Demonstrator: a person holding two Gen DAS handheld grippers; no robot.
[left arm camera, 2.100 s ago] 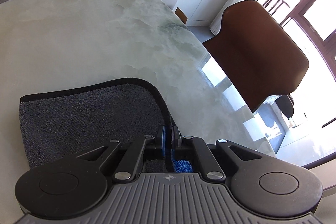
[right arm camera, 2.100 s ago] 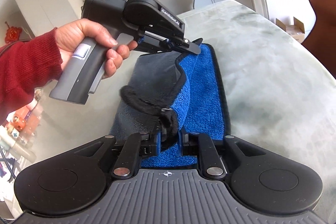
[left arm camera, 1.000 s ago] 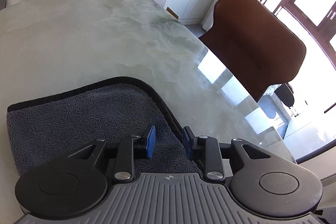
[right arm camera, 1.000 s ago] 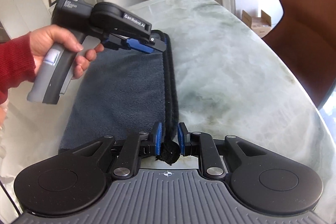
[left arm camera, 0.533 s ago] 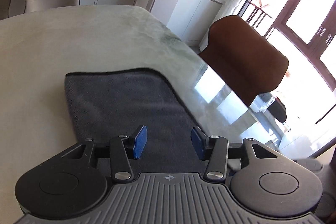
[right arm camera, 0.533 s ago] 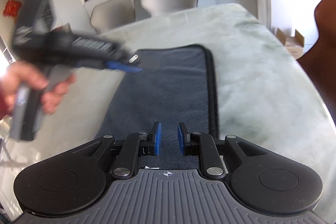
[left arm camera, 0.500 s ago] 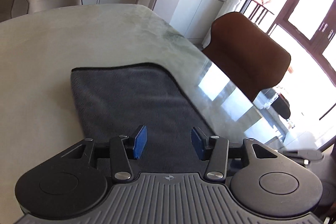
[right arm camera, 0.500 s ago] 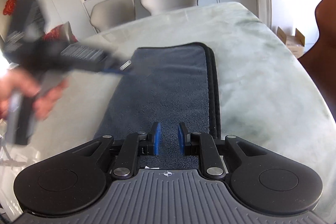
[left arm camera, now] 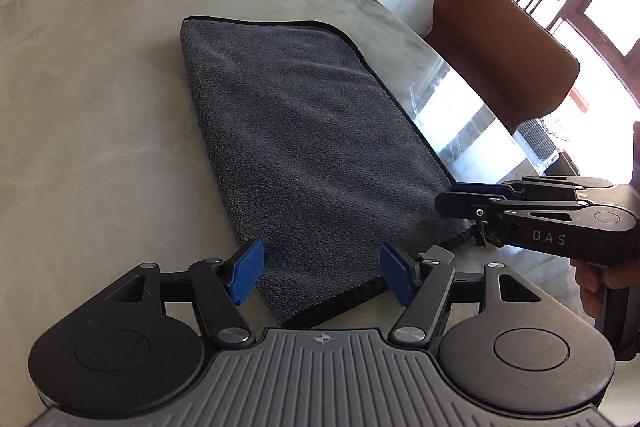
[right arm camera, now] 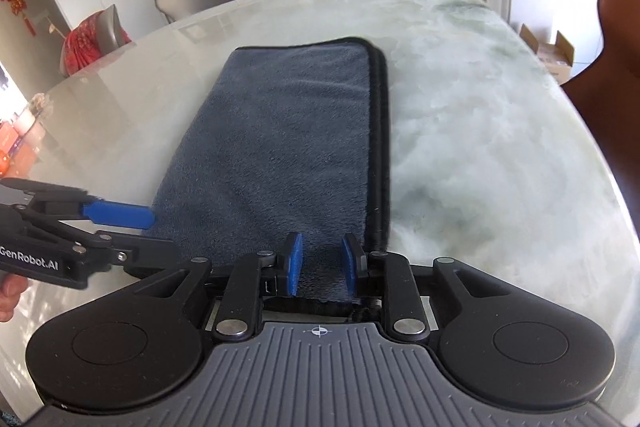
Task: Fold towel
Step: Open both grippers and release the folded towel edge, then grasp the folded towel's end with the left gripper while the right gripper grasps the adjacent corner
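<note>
Both grippers have let go of the towel since the earlier frames, where each pinched a black-bound edge with the blue underside showing; now only the grey face is up. It lies flat on the tabletop as a long rectangle, doubled over, with two black bindings stacked along its right edge in the right wrist view. The left gripper has drawn back toward the towel's near end, and its fingers have just been opening: they stand wide apart, the near end of the towel below the gap but nothing pressed between the blue pads. The right gripper sits low at the near right corner, its fingers having just parted a little; the gap is narrow, grey pile shows through it, and the pads do not appear to press on the cloth. Judging by this layout, one lengthwise fold is done and both grippers are placed at the short near edge, possibly to take it for a second fold toward the far end. The towel is thick plush microfibre, soft and likely to slump if lifted by one corner, with rounded corners. The tabletop is smooth, pale green-white marbled stone, glossy enough to reflect window light, so the cloth may slide on it.
</note>
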